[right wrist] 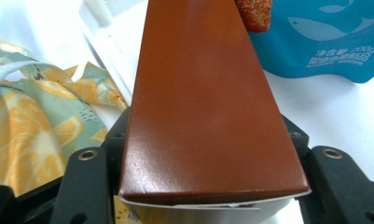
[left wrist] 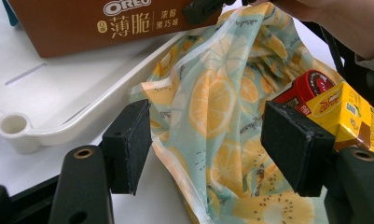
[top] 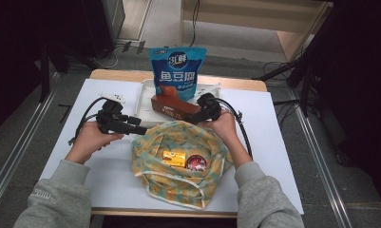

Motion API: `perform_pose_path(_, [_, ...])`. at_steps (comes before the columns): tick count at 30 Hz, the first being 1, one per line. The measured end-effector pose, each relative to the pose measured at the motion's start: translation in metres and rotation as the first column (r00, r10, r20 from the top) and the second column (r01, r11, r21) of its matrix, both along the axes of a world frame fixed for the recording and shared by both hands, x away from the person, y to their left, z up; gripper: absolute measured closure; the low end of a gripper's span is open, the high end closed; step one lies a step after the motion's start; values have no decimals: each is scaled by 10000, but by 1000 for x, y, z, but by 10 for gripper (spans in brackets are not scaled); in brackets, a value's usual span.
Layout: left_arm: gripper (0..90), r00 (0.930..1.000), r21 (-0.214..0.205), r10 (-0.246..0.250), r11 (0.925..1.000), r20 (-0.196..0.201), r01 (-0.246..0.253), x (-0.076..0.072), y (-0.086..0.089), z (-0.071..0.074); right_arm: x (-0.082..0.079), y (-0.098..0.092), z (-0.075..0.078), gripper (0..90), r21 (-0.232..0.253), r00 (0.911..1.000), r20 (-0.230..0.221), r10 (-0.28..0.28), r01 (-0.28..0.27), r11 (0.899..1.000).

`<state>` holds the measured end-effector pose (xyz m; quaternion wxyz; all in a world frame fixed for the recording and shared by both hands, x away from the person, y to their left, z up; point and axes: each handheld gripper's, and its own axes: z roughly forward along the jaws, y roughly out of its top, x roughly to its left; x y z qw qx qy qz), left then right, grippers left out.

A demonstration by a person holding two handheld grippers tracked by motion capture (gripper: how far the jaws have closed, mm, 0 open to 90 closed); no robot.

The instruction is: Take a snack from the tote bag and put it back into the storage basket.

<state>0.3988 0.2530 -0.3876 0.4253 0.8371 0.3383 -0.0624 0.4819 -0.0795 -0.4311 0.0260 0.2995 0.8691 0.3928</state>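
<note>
Right gripper view: smooth brown cardboard box [right wrist: 198, 93] beside crinkled lemon-print fabric bag [right wrist: 26, 126].

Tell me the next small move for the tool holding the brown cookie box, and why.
Probably carry the brown cardboard cookie box toward the person and lower it into the lemon-print cloth bag. The right tool grips one end of the box above the white plastic tray, the bag's mouth gapes just below, and the left tool straddles the rim, open.
</note>
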Motion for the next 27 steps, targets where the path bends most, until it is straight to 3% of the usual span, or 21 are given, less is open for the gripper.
perform_pose_path(10, [340, 10000, 58, -46, 10000, -14, 46, 0, -1, -1, 5, -1, -5, 399, 87, 9998, 138, -153, 152, 9998])
perform_pose_path(15, [340, 10000, -5, -30, 10000, 0, 30, 0, 0, 0, 8, -2, -6, 379, -133, 9990, 375, -247, 253, 9996])
perform_pose_path(17, [340, 10000, -10, -32, 10000, -14, 32, 0, 0, 0, 9, -4, -8, 372, 54, 9993, 143, -351, 350, 9994])
perform_pose_path(27, [340, 10000, 22, -37, 10000, -13, 37, 0, 0, -1, 11, -7, -10, 351, 198, 9994, -148, -328, 331, 9993])
